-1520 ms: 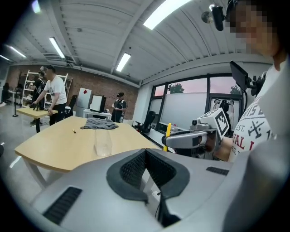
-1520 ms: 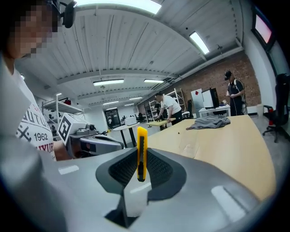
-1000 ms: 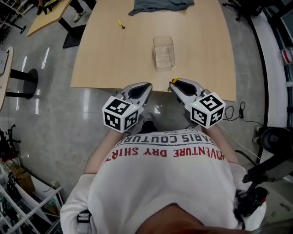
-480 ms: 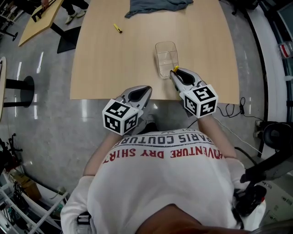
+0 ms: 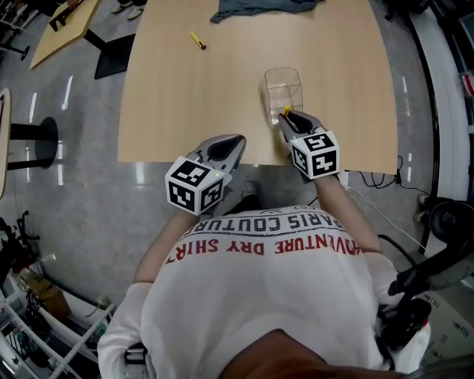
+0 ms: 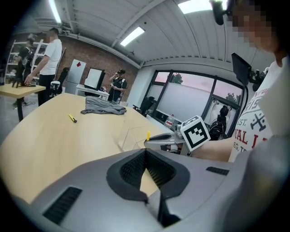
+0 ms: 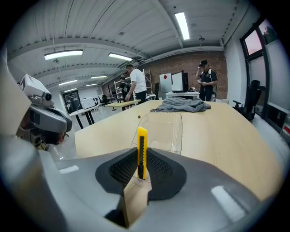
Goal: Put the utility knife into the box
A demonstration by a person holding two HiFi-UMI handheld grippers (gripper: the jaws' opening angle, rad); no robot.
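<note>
A yellow utility knife [image 7: 142, 141] stands upright between the jaws of my right gripper [image 7: 142, 158], which is shut on it. In the head view that gripper [image 5: 288, 116] is over the table's near edge, its tip and the knife [image 5: 285, 112] at the near end of the clear plastic box [image 5: 284, 90]. The box [image 7: 166, 129] lies straight ahead of the jaws and looks empty. My left gripper [image 5: 235, 141] hovers at the near table edge, left of the box, shut with nothing in it [image 6: 145, 164].
A second small yellow knife [image 5: 197, 41] lies far left on the wooden table [image 5: 185, 104]. A grey cloth [image 5: 263, 9] is bunched at the far edge. People stand at other tables in the background. The floor drops off just below the near edge.
My right gripper has moved forward from the table edge to the near end of the box, carrying the knife. The left gripper has stayed in place.
</note>
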